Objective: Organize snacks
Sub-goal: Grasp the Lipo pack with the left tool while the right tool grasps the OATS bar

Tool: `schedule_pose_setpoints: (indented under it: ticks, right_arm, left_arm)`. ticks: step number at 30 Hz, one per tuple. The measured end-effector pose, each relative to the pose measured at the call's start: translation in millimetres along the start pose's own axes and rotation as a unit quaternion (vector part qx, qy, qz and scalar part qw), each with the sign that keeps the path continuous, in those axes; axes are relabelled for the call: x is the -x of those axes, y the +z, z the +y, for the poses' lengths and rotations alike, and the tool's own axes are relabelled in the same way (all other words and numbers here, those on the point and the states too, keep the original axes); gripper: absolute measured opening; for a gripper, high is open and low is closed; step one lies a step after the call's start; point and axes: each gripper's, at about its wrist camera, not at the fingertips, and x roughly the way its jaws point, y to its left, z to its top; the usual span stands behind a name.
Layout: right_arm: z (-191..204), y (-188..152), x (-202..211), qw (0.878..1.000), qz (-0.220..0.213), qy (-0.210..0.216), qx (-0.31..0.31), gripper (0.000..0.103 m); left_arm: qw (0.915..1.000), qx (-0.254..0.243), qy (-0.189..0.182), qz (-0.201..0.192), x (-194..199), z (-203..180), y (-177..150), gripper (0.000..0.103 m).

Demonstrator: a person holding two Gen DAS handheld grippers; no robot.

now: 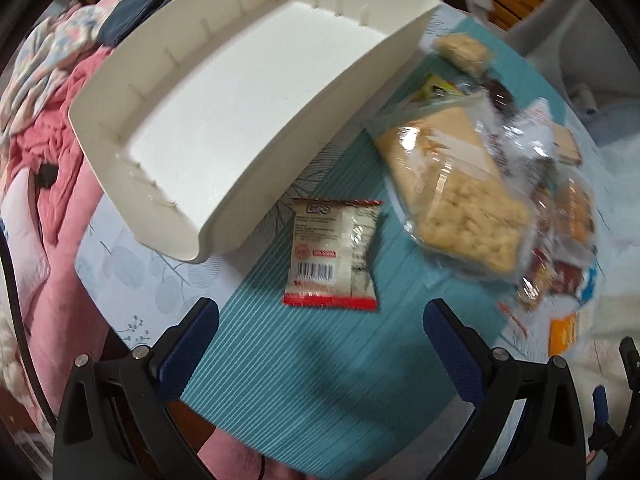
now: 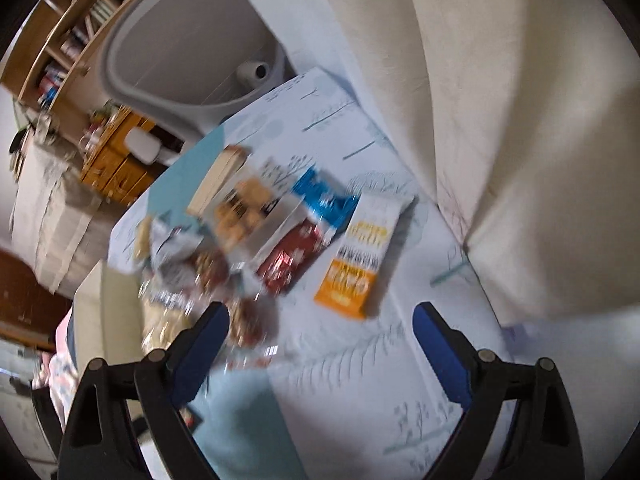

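Risk one: a slipped pinch on the small red-and-white packet [image 1: 332, 252], caused by its flat, glossy film lying flush on the teal mat [image 1: 320, 368] of the tabletop [image 1: 132, 280]. Risk two: dragging neighbours along, caused by the loose overlap in the snack pile [image 1: 500, 184] toward the right edge. Risk three: tipping the white tray [image 1: 224, 120], caused by its position at the left edge, apparently partly past it and over the pink fabric [image 1: 60, 168]. Risk four: a mis-aimed reach, caused by motion blur in the right wrist view. Left hand-held gripper [image 1: 320, 344]: fingers spread apart, nothing held, just short of the packet. Right hand-held gripper [image 2: 320, 344]: fingers spread apart, nothing held, near the orange-and-white box [image 2: 356, 256]. Count: one tray, holding nothing; one separate packet just beside the tray's near corner; one large clear bag of pale puffed pieces [image 1: 460, 200]; one orange-and-white box; one blue wrapper [image 2: 324, 200]; one dark red wrapper [image 2: 288, 264]. Remaining pile items too blurred for an exact count.
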Motion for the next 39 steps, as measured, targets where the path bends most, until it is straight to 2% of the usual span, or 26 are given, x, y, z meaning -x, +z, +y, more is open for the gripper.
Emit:
schedule_pose_setpoints:
  ticks: [3, 10, 12, 17, 22, 25, 26, 27, 29, 30, 32, 35, 39]
  right_arm:
    - [-1, 9, -19, 1.000, -0.003, -0.021, -0.003, 0.094]
    - [-9, 22, -64, 0.996, 0.026, -0.081, -0.011, 0.092]
    - [-11, 24, -75, 0.995, 0.036, -0.094, -0.013, 0.085]
    - [-16, 28, -96, 0.992, 0.058, -0.111, -0.011, 0.083]
    - [-13, 31, -105, 0.991, 0.062, -0.122, 0.002, 0.068]
    - [-10, 34, -107, 0.990, 0.061, -0.128, 0.013, 0.055]
    - [-10, 34, -106, 0.989, 0.061, -0.132, 0.016, 0.048]
    - [-7, 35, -107, 0.989, 0.063, -0.135, 0.018, 0.044]
    - [-8, 37, -107, 0.989, 0.067, -0.131, 0.019, 0.044]
    - [-7, 39, -108, 0.989, 0.068, -0.128, 0.017, 0.044]
    - [-10, 40, -108, 0.991, 0.071, -0.115, 0.010, 0.043]
    - [-18, 39, -103, 0.992, 0.078, -0.100, -0.001, 0.043]
    - [-21, 32, -95, 0.992, 0.087, -0.093, -0.014, 0.042]
  left_arm:
    - [0.9996, 0.028, 0.006, 0.003, -20, 3, 5, 0.102]
    - [0.9979, 0.057, 0.028, 0.017, -54, 10, 12, 0.102]
    - [0.9974, 0.062, 0.032, 0.020, -61, 14, 13, 0.102]
    - [0.9967, 0.062, 0.045, 0.026, -78, 17, 14, 0.102]
    - [0.9968, 0.063, 0.045, 0.019, -87, 24, 25, 0.102]
    - [0.9970, 0.066, 0.036, 0.020, -86, 19, 34, 0.097]
    - [0.9970, 0.070, 0.029, 0.020, -86, 20, 36, 0.092]
    - [0.9970, 0.072, 0.022, 0.020, -86, 20, 36, 0.090]
    - [0.9972, 0.072, 0.006, 0.019, -84, 18, 36, 0.077]
    - [0.9973, 0.070, 0.006, 0.018, -84, 13, 38, 0.074]
    - [0.9979, 0.062, 0.005, 0.016, -81, 8, 38, 0.058]
    - [0.9986, 0.050, 0.005, 0.016, -79, 1, 40, 0.046]
    - [0.9988, 0.039, 0.011, 0.028, -77, -1, 37, 0.045]
